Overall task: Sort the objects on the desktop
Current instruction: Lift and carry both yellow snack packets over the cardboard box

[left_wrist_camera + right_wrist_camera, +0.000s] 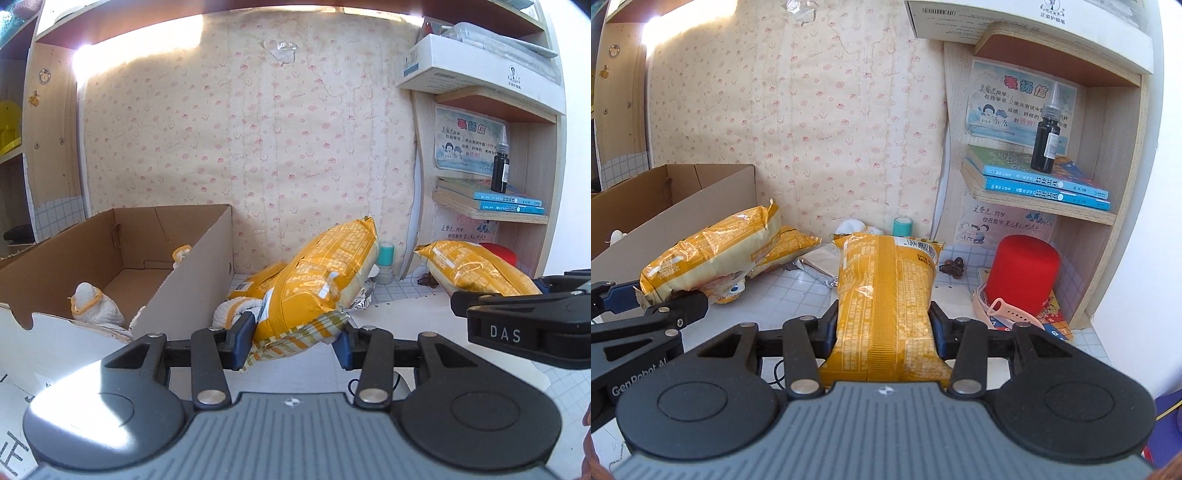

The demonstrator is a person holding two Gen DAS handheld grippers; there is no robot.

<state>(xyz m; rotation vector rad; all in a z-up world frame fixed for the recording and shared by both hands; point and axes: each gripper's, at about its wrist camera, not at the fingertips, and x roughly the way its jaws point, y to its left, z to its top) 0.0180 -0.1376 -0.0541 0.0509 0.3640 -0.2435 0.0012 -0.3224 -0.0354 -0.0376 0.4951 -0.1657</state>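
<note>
Left gripper (293, 341) clamped one crinkled yellow plastic snack packet (317, 284) beside the open brown cardboard box (122, 254). Right gripper (882, 328) clamped another yellow snack packet (886, 295), its near end hidden. A third lay half-covered behind, near the red cylinder (1023, 273).

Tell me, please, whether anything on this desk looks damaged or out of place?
The cardboard box has a ragged, torn front edge. A crumpled silver foil wrapper lies loose on the desk beside a third yellow snack bag, behind the two bags the grippers hold.
</note>
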